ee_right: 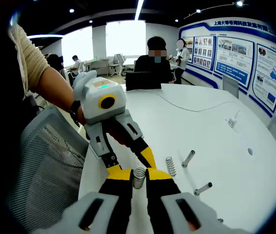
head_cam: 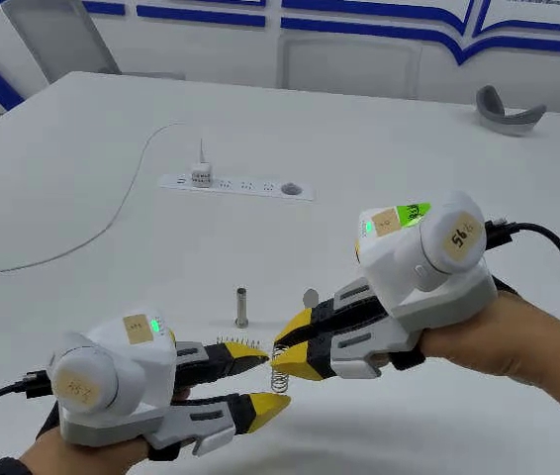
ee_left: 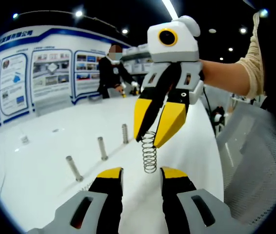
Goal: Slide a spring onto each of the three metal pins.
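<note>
The left gripper [ee_left: 143, 171] stood released; the right gripper [ee_left: 147, 141] clenched a spring [ee_left: 149, 153], probably best lowered upright, centred over a pin [ee_left: 101, 147].

Left gripper [head_cam: 276, 380], right gripper [head_cam: 278, 354]: yellow-black jaws, white bodies. Silver coiled wire spring [ee_left: 149, 153]. Grey metal cylinder pins [ee_left: 102, 147]. White tabletop [head_cam: 379, 148]; blue-striped wall [head_cam: 359, 12], 12 o'clock.

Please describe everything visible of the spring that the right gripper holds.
It is a small silver coil spring of bare metal wire, with open, even turns, not compressed. The yellow tips of the right gripper pinch its upper end; the rest hangs down in front of the open left gripper.
</note>
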### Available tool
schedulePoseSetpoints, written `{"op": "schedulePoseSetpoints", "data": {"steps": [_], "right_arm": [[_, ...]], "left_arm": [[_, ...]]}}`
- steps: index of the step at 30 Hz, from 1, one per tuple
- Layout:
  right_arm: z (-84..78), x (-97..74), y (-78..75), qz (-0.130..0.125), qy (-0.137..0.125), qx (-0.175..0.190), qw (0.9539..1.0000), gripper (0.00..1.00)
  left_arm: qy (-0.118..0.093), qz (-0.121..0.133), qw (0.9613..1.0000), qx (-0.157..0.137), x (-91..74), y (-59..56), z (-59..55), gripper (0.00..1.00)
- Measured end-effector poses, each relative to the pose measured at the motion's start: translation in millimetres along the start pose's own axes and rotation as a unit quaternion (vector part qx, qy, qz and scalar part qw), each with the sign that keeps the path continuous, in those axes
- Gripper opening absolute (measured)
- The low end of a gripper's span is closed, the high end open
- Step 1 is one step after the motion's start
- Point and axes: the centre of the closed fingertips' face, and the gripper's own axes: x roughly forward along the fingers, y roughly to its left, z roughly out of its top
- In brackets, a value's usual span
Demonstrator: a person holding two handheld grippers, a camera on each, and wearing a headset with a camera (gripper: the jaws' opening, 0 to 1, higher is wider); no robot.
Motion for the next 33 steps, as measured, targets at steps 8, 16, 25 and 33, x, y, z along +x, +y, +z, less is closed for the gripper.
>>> {"op": "schedulePoseSetpoints", "data": {"steps": [8, 16, 25, 33], "right_arm": [[-0.1, -4.3, -5.5, -0.008, -0.003, 0.003, 1.0, 0.11], [-1.5, -7.1, -10.2, -0.015, -0.003, 0.006, 0.9999, 0.11], [-4.0, -12.4, -18.0, -0.025, -0.004, 0.008, 0.9996, 0.11], [-6.3, -20.7, -31.4, -0.042, -0.008, 0.015, 0.999, 0.11]], "left_arm": [[-0.005, 0.021, 0.9997, -0.012, -9.3, 11.1, -0.5, 0.39], [-0.011, 0.039, 0.9989, -0.022, -16.9, 20.4, -0.9, 0.45], [-0.012, 0.058, 0.9978, -0.03, -24.4, 30.4, -4.0, 0.49], [-0.013, 0.064, 0.9972, -0.036, -26.4, 33.6, -6.6, 0.51]]}}
